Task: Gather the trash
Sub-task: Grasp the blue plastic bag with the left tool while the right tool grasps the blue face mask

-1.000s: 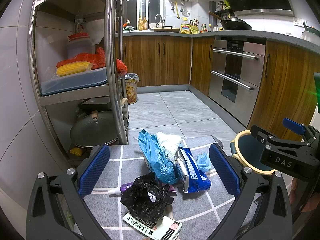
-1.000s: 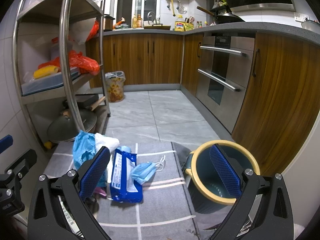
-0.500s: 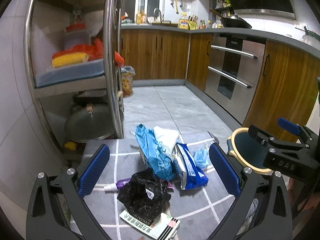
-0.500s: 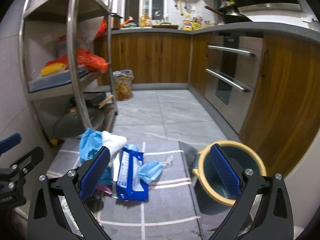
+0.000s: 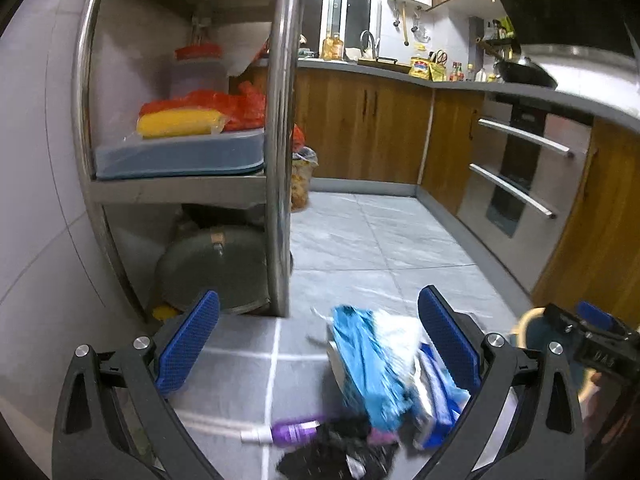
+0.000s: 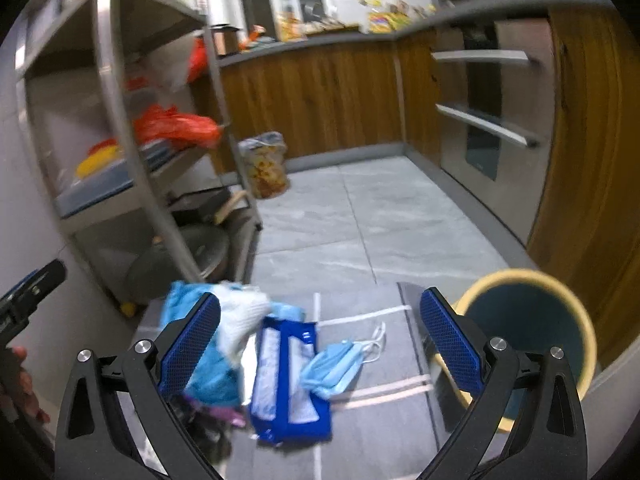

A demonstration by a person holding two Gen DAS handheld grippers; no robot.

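Both claws are spread wide and grasp nothing. The left claw [image 5: 318,344] hangs over the grey checked floor mat [image 5: 240,384], with the trash heap at lower centre-right of its frame: a crumpled light-blue plastic bag [image 5: 368,372], a purple tube with a white cap [image 5: 288,432] and a black plastic bag [image 5: 336,456]. The right claw [image 6: 320,340] frames a dark-blue wipes packet [image 6: 290,380] and a pale-blue face mask [image 6: 334,368] touching its right edge. The round yellow-rimmed teal bin [image 6: 532,320] stands at lower right, just beside the mat.
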